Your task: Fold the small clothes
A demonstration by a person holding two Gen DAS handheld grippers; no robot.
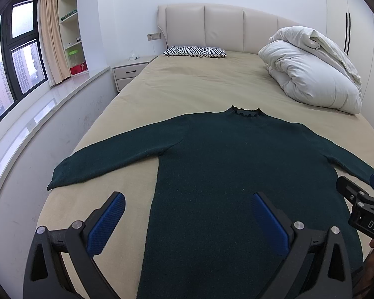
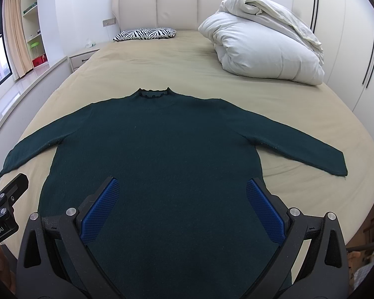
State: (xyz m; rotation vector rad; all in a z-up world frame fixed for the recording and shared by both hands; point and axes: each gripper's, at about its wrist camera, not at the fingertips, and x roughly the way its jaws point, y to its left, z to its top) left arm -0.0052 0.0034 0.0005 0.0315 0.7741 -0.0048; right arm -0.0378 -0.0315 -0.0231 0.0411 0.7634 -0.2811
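While the dark green sweater (image 1: 236, 164) is lying flat on the bed (image 1: 187, 87) with both sleeves spread, the left gripper (image 1: 187, 221) and right gripper (image 2: 183, 209) are hovering over its hem, all 4 fingers released, grasping nothing.

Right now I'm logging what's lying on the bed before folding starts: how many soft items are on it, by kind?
Dark green sweater: 1
Zebra-print pillow: 1
White rolled duvet: 1
Total: 3, all on the tan bed sheet
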